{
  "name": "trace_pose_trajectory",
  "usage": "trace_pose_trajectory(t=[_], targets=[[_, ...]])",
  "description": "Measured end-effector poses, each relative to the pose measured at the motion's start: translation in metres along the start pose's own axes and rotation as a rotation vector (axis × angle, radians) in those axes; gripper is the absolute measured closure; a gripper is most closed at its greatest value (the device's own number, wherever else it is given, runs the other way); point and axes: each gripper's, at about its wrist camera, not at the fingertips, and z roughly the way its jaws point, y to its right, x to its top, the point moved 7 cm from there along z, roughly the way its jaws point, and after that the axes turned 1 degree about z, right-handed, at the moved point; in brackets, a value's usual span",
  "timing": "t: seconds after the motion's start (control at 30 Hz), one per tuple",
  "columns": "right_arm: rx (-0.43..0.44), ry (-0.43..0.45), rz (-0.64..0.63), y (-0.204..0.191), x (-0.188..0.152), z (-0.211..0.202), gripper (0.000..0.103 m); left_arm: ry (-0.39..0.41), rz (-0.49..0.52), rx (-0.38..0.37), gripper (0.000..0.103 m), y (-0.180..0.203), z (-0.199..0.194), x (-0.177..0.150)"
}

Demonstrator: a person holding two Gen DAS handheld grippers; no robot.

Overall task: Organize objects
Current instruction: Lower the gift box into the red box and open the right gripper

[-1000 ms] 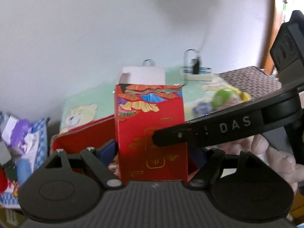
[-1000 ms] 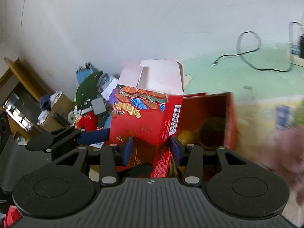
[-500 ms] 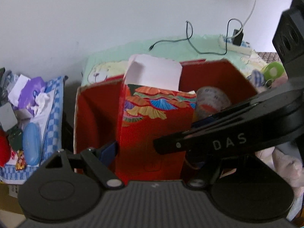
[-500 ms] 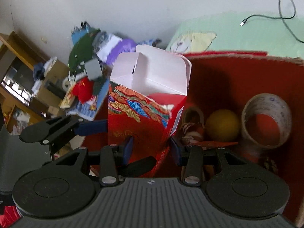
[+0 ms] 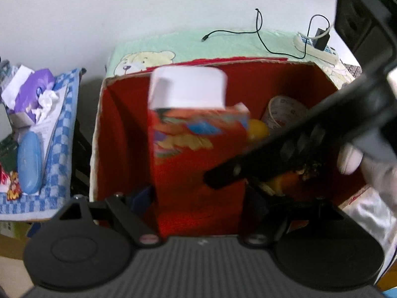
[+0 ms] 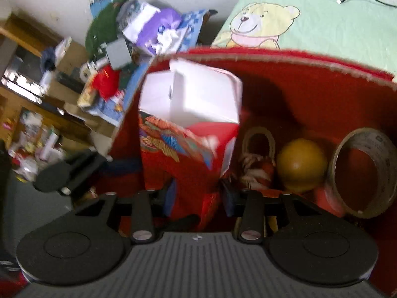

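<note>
A red carton (image 5: 198, 154) with a fan pattern and open white top flaps stands upright in the left half of a red-lined storage box (image 5: 116, 129). My left gripper (image 5: 198, 198) is shut on the carton's wide sides near its base. My right gripper (image 6: 199, 196) grips the carton (image 6: 173, 154) across a narrower corner, and its jaws are closing further on it. The right gripper's black finger (image 5: 273, 156) crosses the left wrist view. Part of the left gripper (image 6: 62, 173) shows at the left in the right wrist view. The picture is blurred.
Inside the storage box (image 6: 310, 87), right of the carton, lie a small handled toy (image 6: 258, 171), a yellow ball (image 6: 301, 165) and a tape roll (image 6: 387, 168). A green bear blanket (image 6: 322, 24) with a cable lies behind. A cluttered checked cloth (image 5: 62, 136) holds a blue case (image 5: 29, 164).
Both grippers tipped downward and sank with the carton, which went from above the storage box's rim down into it. The box's contents have come into view.
</note>
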Motion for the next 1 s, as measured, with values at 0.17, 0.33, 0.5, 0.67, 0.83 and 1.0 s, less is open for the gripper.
trace_pose_trajectory(t=[0.17, 0.33, 0.5, 0.67, 0.83, 1.0], targets=[[0.029, -0.045, 0.067, 0.011, 0.003, 0.011, 0.065, -0.006, -0.022, -0.025, 0.024, -0.001, 0.001, 0.004], [0.031, -0.032, 0.073, 0.010, 0.007, 0.020, 0.064, -0.015, 0.028, 0.047, 0.024, 0.004, 0.007, 0.003], [0.014, -0.044, 0.078, 0.014, 0.008, 0.031, 0.065, -0.019, 0.042, 0.056, 0.023, 0.004, 0.008, 0.002], [0.033, -0.043, 0.080, 0.015, 0.009, 0.033, 0.065, -0.015, 0.047, 0.068, 0.023, 0.004, 0.006, -0.001], [0.052, 0.008, 0.146, 0.025, 0.014, 0.035, 0.064, 0.000, 0.042, 0.043, 0.020, 0.005, -0.003, -0.001], [0.066, -0.016, 0.260, 0.042, 0.012, 0.041, 0.075, -0.008, 0.042, 0.049, 0.021, 0.005, 0.001, -0.001]])
